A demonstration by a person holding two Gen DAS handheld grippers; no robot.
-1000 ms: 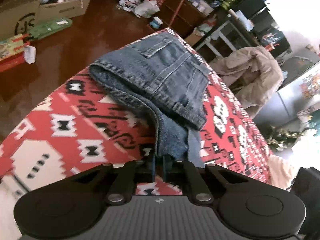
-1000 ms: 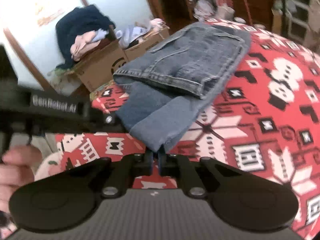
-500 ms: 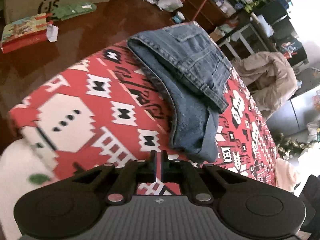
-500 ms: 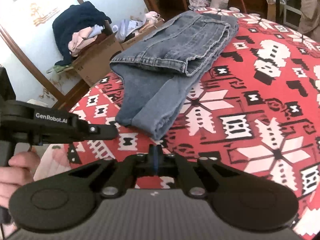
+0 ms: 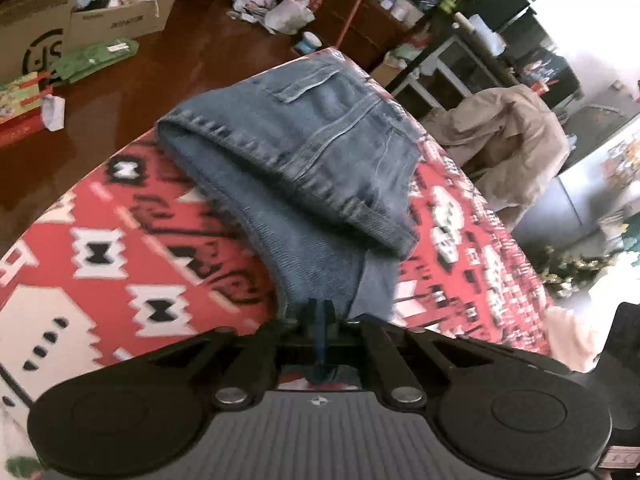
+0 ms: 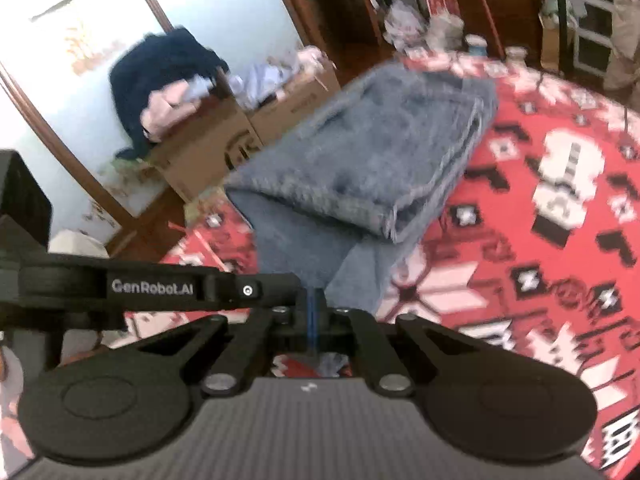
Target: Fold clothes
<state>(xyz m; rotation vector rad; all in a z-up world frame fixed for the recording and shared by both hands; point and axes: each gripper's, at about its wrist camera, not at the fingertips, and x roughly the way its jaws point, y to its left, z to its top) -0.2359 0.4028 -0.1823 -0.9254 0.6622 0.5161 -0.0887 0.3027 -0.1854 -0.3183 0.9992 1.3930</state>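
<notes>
A pair of blue jeans (image 5: 304,168) lies folded on a table with a red patterned cloth (image 5: 120,248); the waist and pocket part lies on top of the legs. My left gripper (image 5: 318,312) is shut on the near hem of the jeans legs. My right gripper (image 6: 313,300) is shut on the same near edge of the jeans (image 6: 360,160), a little to the right. The left gripper's black body (image 6: 160,284) shows in the right wrist view, close beside the right gripper.
Cardboard boxes (image 5: 80,24) with clothes stand on the brown floor to the left. A beige coat (image 5: 508,148) hangs over a chair beyond the table. Dark shelves (image 5: 400,8) with clutter line the back. A dark garment pile (image 6: 160,80) sits on boxes.
Half a second ago both grippers were shut and empty, back from the jeans. Now both have moved forward and are closed on the near hem of the legs.
</notes>
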